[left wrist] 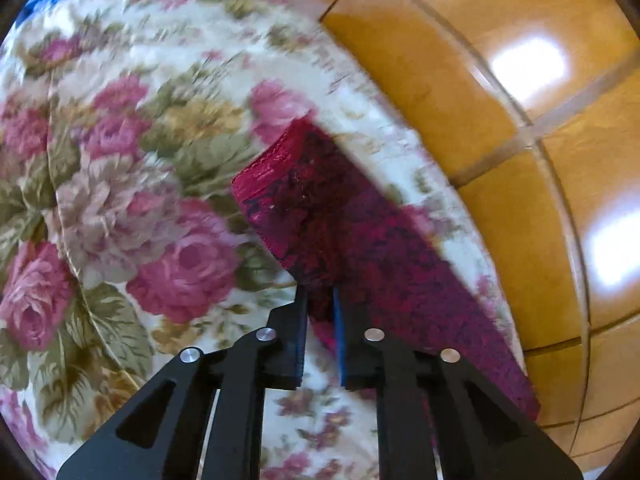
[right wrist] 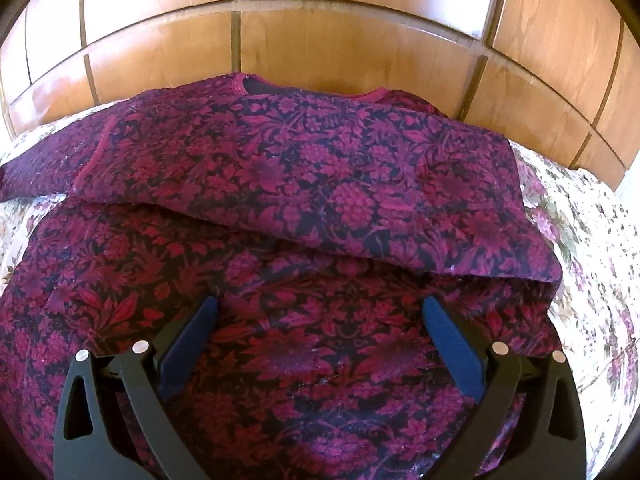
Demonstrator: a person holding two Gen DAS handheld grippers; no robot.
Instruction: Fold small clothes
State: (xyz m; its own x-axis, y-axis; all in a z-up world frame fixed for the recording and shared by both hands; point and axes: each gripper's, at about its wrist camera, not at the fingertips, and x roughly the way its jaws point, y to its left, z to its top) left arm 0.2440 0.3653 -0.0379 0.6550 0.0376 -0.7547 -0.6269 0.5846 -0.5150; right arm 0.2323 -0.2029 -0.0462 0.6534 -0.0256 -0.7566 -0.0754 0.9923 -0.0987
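Magenta-and-black floral knit sweater (right wrist: 304,184) spread on floral quilted bed (right wrist: 592,240), neckline at twelve o'clock, one sleeve folded across the chest. Left hand-held gripper (left wrist: 320,300) pinching a raised sleeve cuff (left wrist: 280,176). Right hand-held gripper (right wrist: 320,308) spread wide above the lower body. Likely risk: cuff slipping from the pinch, fold landing crooked.

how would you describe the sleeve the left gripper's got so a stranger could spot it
On the floral bedspread, near the edge by the wooden panels, a long strip of magenta-and-black sweater runs out. The sleeve ends in a plain ribbed cuff, and the left gripper pinches it.
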